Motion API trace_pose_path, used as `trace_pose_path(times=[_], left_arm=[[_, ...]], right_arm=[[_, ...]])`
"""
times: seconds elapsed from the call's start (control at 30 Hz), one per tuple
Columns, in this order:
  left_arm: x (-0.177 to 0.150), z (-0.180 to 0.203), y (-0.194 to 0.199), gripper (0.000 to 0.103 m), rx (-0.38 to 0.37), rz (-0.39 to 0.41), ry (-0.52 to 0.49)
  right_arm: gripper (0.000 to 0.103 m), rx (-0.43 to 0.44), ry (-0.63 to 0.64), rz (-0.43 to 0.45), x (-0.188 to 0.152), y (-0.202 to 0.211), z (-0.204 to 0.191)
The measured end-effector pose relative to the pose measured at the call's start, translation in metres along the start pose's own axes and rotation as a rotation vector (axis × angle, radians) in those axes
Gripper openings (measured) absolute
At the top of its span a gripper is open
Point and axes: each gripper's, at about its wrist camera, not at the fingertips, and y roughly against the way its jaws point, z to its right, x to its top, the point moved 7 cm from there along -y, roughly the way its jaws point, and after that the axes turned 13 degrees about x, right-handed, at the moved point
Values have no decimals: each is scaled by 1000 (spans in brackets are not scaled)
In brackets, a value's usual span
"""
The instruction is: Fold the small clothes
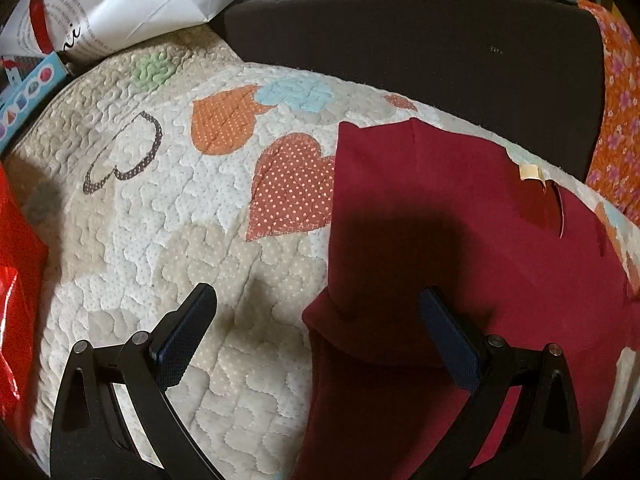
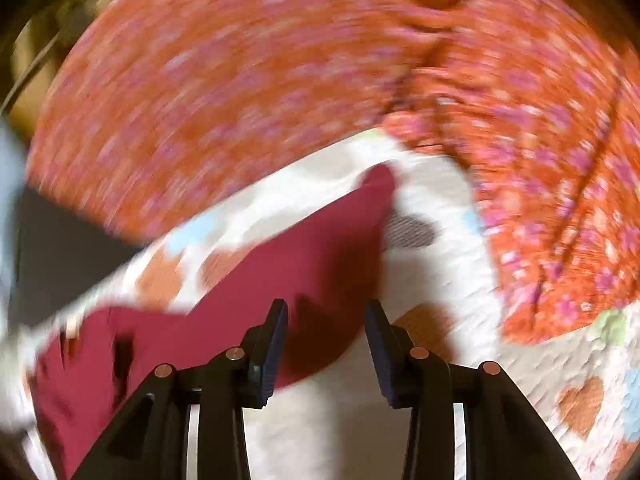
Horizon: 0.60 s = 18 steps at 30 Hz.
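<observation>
left gripper (image 1: 318, 316) is angling steeply down, jaws spread wide and holding nothing; dark red garment (image 1: 460, 240) is lying on the quilt (image 1: 160, 220) at 3 o'clock; right gripper (image 2: 326, 320) is tilting down, jaws parted, empty.

The quilt (image 1: 132, 216) lies bare left of the dark red garment (image 1: 460, 240), giving a tool open passage there. That stretch is hemmed at its left edge by a red plastic bag (image 1: 16, 280), and at the far left corner by a white paper bag (image 1: 132, 4) and a blue box (image 1: 28, 92). A dark cushion (image 1: 400, 48) closes the far side. The orange flowered cloth (image 2: 280, 80) bounds the quilt on the right, beyond the garment.
</observation>
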Motion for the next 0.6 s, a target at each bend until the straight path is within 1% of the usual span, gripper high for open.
trace_pose_path(times=[0.03, 0.07, 0.1, 0.13, 0.2, 0.23, 0.27, 0.3, 0.37, 0.43, 0.47, 0.5, 0.53, 0.57, 0.6], left_arm=[[-1, 1, -1, 102, 2, -3, -6], [-2, 1, 0, 102, 7, -1, -12], [-1, 2, 0, 102, 13, 4, -18], [-1, 1, 0, 102, 16, 8, -21], [-2, 0, 0, 102, 14, 15, -23], [-3, 1, 1, 102, 14, 18, -24], [-3, 1, 0, 102, 19, 20, -25], [-3, 2, -1, 102, 23, 21, -28], [-3, 2, -2, 102, 26, 18, -36], [-4, 3, -1, 102, 26, 21, -36], [-4, 2, 1, 102, 24, 25, -32], [-4, 2, 2, 102, 19, 31, -29], [-3, 3, 4, 102, 14, 38, -28], [-2, 3, 7, 102, 12, 46, -31], [-2, 4, 10, 102, 15, 54, -36]], right_arm=[[50, -2, -42, -4, 8, -6, 10], [53, -21, -90, -33, 12, -16, 22], [53, -19, -132, -62, 16, -28, 29], [53, 22, -160, -73, 19, -39, 30], [47, 125, -155, -96, 21, -55, 23], [28, 141, -138, -107, 21, -58, 19], [7, 127, -105, -112, 20, -55, 13], [7, 104, -63, -85, 21, -45, 6], [7, 112, 1, 2, 28, -12, -11], [7, 93, 53, 55, 32, 12, -21], [7, 67, 84, 65, 32, 18, -24], [7, 9, 134, 51, 33, 17, -25], [10, -45, 169, 10, 32, 11, -22], [15, -80, 176, -29, 30, 5, -18], [15, -117, 163, -50, 28, 2, -8]])
